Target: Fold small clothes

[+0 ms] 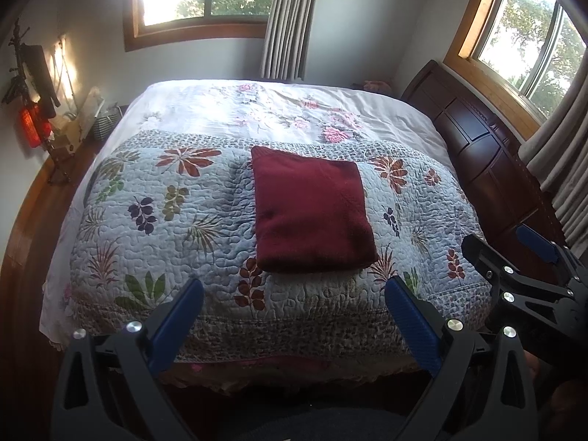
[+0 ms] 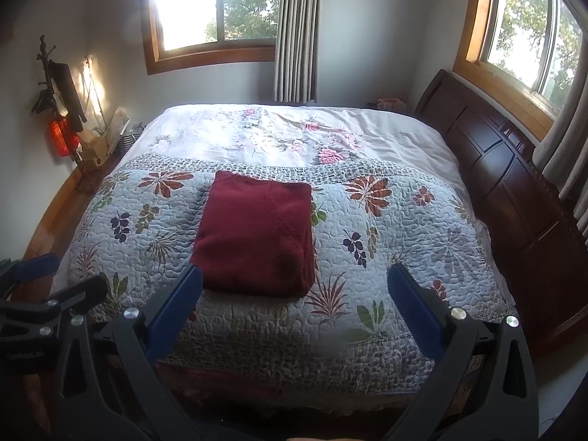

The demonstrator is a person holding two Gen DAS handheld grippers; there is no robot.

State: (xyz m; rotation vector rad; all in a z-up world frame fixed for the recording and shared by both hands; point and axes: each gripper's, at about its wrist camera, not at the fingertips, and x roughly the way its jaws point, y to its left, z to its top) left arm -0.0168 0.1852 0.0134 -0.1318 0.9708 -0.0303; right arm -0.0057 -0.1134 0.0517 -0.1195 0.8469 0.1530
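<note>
A dark red garment [image 1: 312,213] [image 2: 257,237] lies folded into a thick rectangle on the floral quilt [image 1: 154,242] [image 2: 404,257] of the bed. My left gripper [image 1: 294,290] hangs open over the near edge of the bed, short of the garment, with nothing between its blue pads [image 1: 176,323]. My right gripper [image 2: 294,275] is open too, its left pad [image 2: 176,305] in front of the garment's near corner without touching it. In the left wrist view the right gripper [image 1: 511,246] shows at the right; in the right wrist view the left gripper [image 2: 62,275] shows at the left.
A white flowered sheet [image 1: 279,110] covers the far half of the bed. A dark wooden headboard [image 1: 477,136] runs along the right under a window. Clutter and a red lantern [image 1: 33,128] stand by the left wall. Wooden floor [image 1: 40,198] borders the bed's left side.
</note>
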